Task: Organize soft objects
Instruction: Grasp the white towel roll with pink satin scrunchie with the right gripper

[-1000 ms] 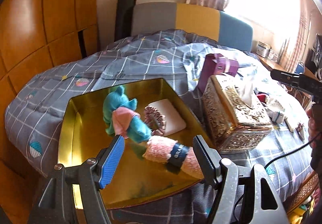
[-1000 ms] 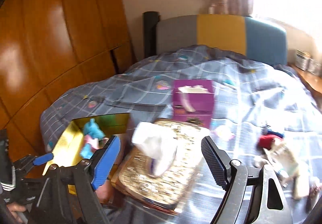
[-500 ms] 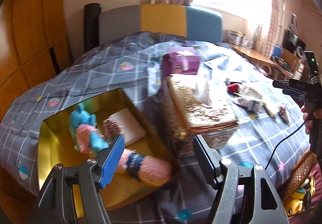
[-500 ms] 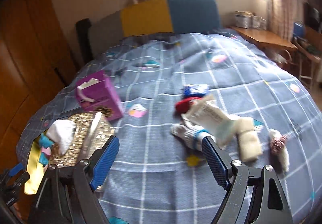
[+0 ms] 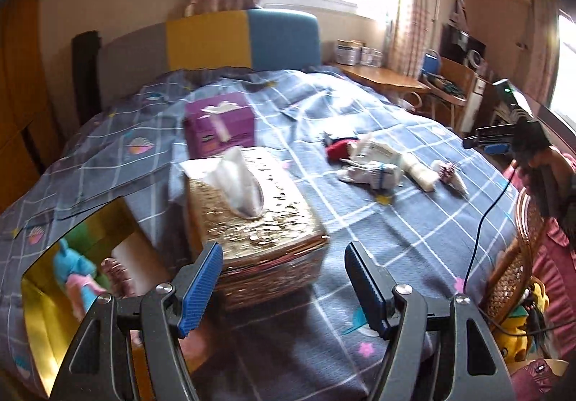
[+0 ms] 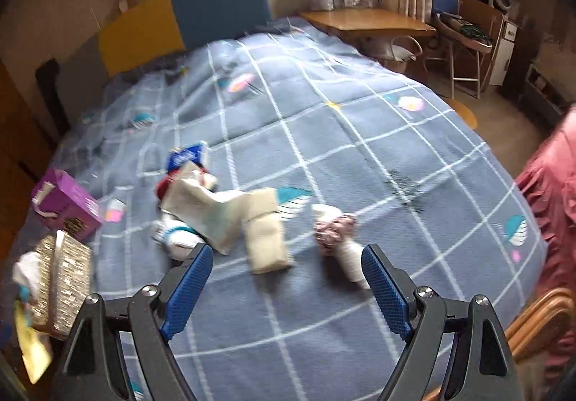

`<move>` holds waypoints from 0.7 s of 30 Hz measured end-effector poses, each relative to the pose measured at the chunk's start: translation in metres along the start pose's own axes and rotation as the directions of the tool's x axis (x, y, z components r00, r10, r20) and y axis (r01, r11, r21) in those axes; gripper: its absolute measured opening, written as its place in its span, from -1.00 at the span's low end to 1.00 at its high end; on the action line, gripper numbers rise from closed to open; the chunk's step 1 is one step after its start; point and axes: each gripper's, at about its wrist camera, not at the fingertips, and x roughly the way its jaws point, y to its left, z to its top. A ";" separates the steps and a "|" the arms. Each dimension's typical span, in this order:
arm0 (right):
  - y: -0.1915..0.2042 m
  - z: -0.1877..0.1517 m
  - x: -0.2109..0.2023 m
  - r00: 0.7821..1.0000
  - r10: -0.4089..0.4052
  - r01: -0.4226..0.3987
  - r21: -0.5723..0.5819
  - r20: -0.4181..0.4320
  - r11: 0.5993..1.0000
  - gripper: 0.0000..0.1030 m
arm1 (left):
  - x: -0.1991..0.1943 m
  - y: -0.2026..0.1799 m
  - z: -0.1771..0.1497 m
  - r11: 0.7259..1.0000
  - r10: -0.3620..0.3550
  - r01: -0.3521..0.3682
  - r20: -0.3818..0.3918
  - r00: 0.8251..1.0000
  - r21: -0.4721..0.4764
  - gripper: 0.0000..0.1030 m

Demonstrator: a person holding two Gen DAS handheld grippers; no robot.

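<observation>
A gold tray (image 5: 34,314) at the left of the bed holds a teal and pink soft toy (image 5: 77,275) and other soft items. My left gripper (image 5: 284,287) is open and empty, above the bed beside the gold tissue box (image 5: 259,221). My right gripper (image 6: 284,287) is open and empty, just in front of a pile of soft things on the bedspread: a beige sock (image 6: 266,239), a white sock with a pink scrunchie (image 6: 334,231), a white and teal sock (image 6: 176,239), a red item (image 6: 163,187). The pile also shows in the left wrist view (image 5: 381,167).
A purple tissue box (image 5: 217,129) stands behind the gold one; it also shows in the right wrist view (image 6: 66,204). A blue packet (image 6: 185,158) lies by the pile. A wooden desk (image 6: 367,23) and chairs stand right of the bed. A wicker chair (image 5: 511,278) is at the bed's edge.
Both grippers have swung right. The left one has left the tray and now faces the tissue box. The right one has moved from the tissue boxes to the sock pile.
</observation>
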 end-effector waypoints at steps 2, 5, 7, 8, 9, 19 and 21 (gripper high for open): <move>-0.006 0.006 0.012 0.998 -0.045 0.043 -0.042 -0.042 0.998 0.64 | 0.004 -0.007 0.003 1.000 -0.021 0.021 -0.006 1.000 0.019 0.39; -0.010 0.011 0.040 0.986 -0.116 0.103 -0.112 -0.121 0.988 0.56 | 0.009 -0.019 0.008 0.998 -0.053 0.054 -0.019 0.998 0.043 0.39; -0.010 0.015 0.060 0.971 -0.149 0.124 -0.141 -0.186 0.982 0.41 | 0.013 -0.027 0.011 0.995 -0.076 0.077 -0.029 0.997 0.059 0.39; -0.009 0.015 0.070 0.965 -0.149 0.119 -0.149 -0.217 0.982 0.39 | 0.015 -0.031 0.012 0.994 -0.083 0.085 -0.035 0.996 0.064 0.39; -0.008 0.016 0.080 0.957 -0.151 0.115 -0.153 -0.247 0.981 0.35 | 0.017 -0.034 0.013 0.993 -0.089 0.092 -0.040 0.995 0.069 0.39; -0.010 0.018 0.126 0.930 -0.173 0.147 -0.104 -0.325 0.984 -0.44 | 0.037 -0.069 0.033 0.982 -0.153 0.161 -0.088 0.984 0.101 0.39; -0.010 0.018 0.120 0.946 -0.140 0.128 -0.061 -0.291 0.990 -0.44 | 0.047 -0.076 0.040 0.980 -0.173 0.183 -0.113 0.978 0.080 0.39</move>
